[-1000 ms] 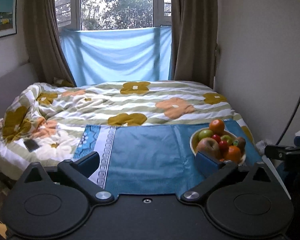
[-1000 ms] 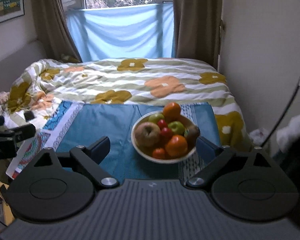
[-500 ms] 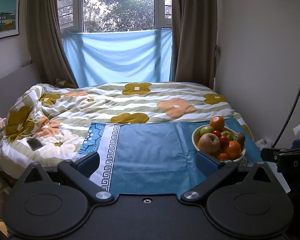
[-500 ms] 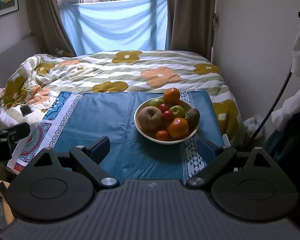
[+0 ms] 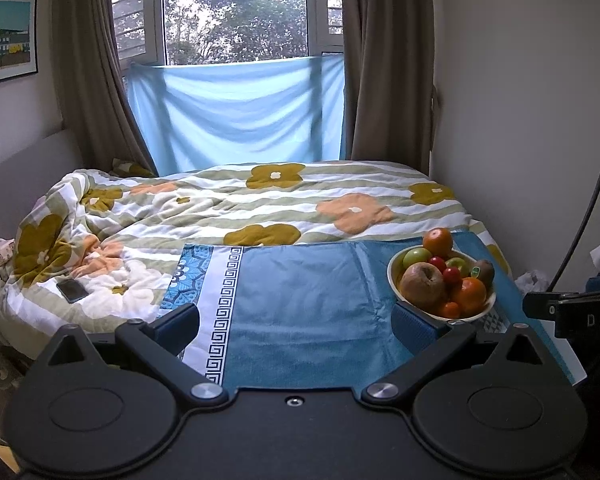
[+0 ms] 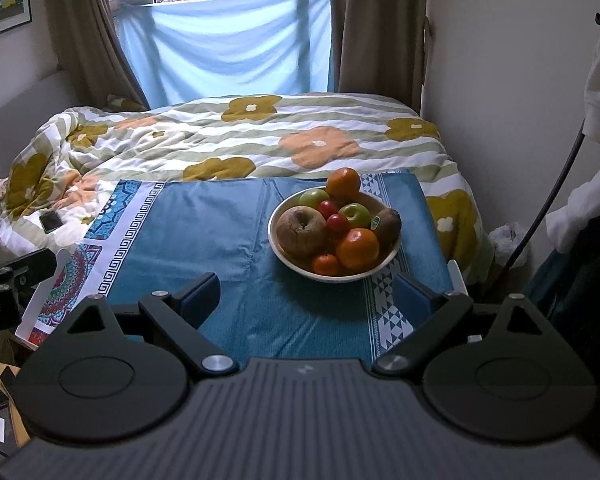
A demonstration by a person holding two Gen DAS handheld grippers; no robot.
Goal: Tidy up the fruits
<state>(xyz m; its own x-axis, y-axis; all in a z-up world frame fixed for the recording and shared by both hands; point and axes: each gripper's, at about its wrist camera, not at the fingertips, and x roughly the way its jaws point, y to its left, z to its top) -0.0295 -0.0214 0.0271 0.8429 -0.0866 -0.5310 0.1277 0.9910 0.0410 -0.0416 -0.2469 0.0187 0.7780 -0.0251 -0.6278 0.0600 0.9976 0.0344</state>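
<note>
Bed: a wide bed under a white quilt with olive stripes and mustard and orange flowers [image 5: 284, 204] fills the room from the window wall toward the cameras.
Window drape: a pale blue sheet [image 5: 236, 116] hangs across the lower window, between brown curtains.
Cloth: a teal blue cloth with a white Greek-key border [image 6: 204, 232] lies flat over the near end of the quilt.
Left gripper: the black two-finger left gripper with blue pads [image 5: 296, 322] hovers above the near edge of the cloth, fingers spread wide with nothing between them; its right-hand pad sits just in front of the bowl in its own view.
Right gripper: the black two-finger right gripper with blue pads [image 6: 308, 294] is likewise spread apart and empty, held short of the bowl, which lies beyond the gap between its fingers.
Bowl: a round cream bowl [image 6: 392, 254] stands on the right half of the cloth, heaped with fruit.
Fruit, all in the bowl: a large brownish apple [image 6: 302, 230] at the left; an orange [image 6: 357, 250] at the front; a second orange [image 6: 343, 184] on the far rim; two green apples [image 6: 354, 215]; a brown kiwi [image 6: 389, 222] at the right with a green sticker; small red fruits [image 6: 337, 224] in the middle.
Phone: a dark phone [image 5: 72, 290] lies on the quilt, well left of the cloth.
</note>
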